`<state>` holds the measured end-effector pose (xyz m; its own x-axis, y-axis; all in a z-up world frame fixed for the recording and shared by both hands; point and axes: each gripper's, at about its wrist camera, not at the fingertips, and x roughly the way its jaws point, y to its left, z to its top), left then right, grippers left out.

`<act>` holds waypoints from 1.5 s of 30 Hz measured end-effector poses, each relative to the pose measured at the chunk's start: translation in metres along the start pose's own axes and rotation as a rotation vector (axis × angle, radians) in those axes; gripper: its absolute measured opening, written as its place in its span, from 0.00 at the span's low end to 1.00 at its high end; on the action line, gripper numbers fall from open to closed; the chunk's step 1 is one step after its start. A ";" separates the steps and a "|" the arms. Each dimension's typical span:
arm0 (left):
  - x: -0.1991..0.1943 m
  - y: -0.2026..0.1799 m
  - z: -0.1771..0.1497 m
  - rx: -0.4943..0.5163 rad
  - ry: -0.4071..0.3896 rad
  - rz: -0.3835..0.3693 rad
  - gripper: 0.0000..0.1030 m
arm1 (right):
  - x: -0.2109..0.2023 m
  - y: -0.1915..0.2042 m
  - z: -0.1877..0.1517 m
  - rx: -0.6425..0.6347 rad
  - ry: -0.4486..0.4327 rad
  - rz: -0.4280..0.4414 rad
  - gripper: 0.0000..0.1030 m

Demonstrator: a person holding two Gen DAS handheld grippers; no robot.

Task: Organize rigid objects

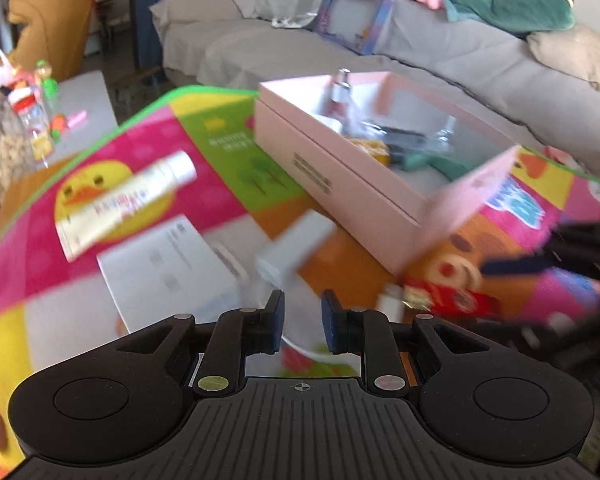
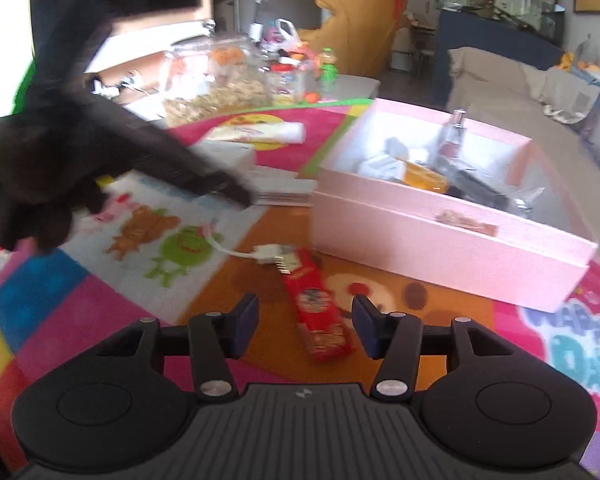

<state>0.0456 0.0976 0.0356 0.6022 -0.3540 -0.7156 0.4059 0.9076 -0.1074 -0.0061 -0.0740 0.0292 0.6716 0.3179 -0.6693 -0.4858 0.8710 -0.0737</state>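
Right wrist, red packet (image 2: 318, 312) (flat), pink box (image 2: 440, 248)

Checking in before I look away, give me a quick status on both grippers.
Left gripper open, empty. Right gripper open over red packet, not gripping. Pink box beyond; white cable beside packet.

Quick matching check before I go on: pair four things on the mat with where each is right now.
Things:
1. red packet
2. tube
3. small bottle
4. white cable plug

Places:
A. standing inside the pink box
B. lying over the yellow duck print
C. on the orange patch, ahead of the right gripper's open jaws
D. just beyond the packet's far end

Pairs: 1-C, 2-B, 3-A, 4-D
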 end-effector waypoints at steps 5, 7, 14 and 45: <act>-0.014 -0.014 0.013 0.048 -0.135 0.059 0.24 | -0.004 -0.021 -0.007 0.059 0.019 -0.104 0.50; -0.008 -0.012 0.027 0.068 -0.135 0.065 0.24 | -0.009 -0.032 -0.010 0.117 0.026 -0.063 0.50; 0.036 0.010 0.049 0.119 0.016 -0.020 0.28 | -0.020 -0.040 -0.022 0.155 0.018 -0.041 0.51; -0.043 -0.052 -0.070 -0.093 -0.017 0.167 0.25 | 0.009 -0.047 -0.012 0.270 0.063 -0.089 1.00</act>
<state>-0.0501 0.0813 0.0236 0.6678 -0.1997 -0.7171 0.2347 0.9707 -0.0518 0.0155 -0.1165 0.0175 0.6648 0.2188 -0.7142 -0.2537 0.9654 0.0596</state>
